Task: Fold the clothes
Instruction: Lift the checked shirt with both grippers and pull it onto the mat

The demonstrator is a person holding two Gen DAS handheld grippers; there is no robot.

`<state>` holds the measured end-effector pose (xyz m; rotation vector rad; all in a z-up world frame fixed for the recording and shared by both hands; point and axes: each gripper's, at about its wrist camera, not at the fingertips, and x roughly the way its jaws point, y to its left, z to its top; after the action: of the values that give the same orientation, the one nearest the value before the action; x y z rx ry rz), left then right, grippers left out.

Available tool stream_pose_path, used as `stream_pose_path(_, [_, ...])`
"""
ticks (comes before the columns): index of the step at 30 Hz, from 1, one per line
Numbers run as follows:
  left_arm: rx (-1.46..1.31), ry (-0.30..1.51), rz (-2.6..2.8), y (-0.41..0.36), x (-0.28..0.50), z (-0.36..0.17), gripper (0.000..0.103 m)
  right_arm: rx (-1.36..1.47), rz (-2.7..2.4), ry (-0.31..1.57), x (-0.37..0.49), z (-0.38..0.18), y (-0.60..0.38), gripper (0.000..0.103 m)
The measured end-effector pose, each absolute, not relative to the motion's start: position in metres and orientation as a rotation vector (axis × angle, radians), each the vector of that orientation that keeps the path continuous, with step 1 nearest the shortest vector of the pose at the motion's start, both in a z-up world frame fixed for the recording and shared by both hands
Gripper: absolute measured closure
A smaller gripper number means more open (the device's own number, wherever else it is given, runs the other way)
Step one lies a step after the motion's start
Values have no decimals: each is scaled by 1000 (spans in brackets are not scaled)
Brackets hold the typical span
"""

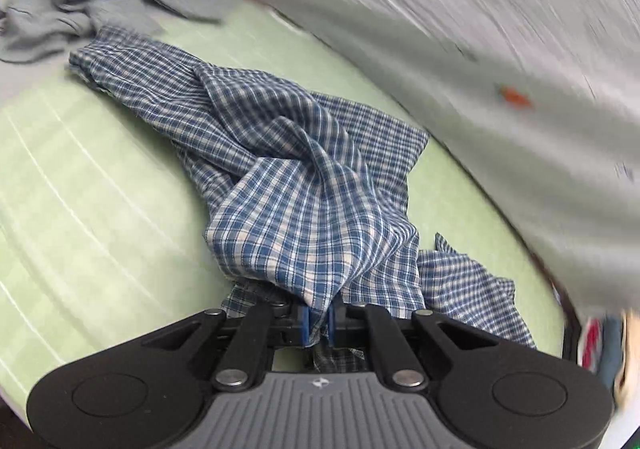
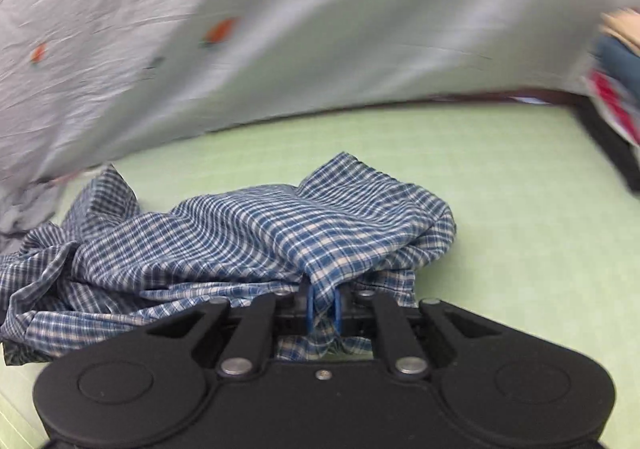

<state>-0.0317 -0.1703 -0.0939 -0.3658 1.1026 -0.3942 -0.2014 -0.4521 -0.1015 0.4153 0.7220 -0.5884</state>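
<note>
While both your left gripper and right gripper pinch the crumpled checked garment mid-mat, you're likely spreading it; pull flat next.

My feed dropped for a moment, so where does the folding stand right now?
Nothing looks folded yet. In hand: the left gripper and right gripper each have jaws shut on the blue plaid garment, which lies bunched and twisted on the green mat. Left to do: spread it flat and fold it; a crumpled grey garment waits beyond.
</note>
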Motion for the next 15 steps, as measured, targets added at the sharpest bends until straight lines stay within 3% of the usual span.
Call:
stream_pose_path(5, [-362, 1109, -355, -180, -69, -102, 95, 458, -628, 754, -263, -112, -488, 91])
stream_pose_path(12, [-390, 1102, -288, -179, -105, -103, 95, 390, -589, 757, -281, -107, -501, 79])
stream_pose_path(15, [-399, 1081, -274, -177, -111, -97, 94, 343, -586, 751, -280, -102, -502, 67])
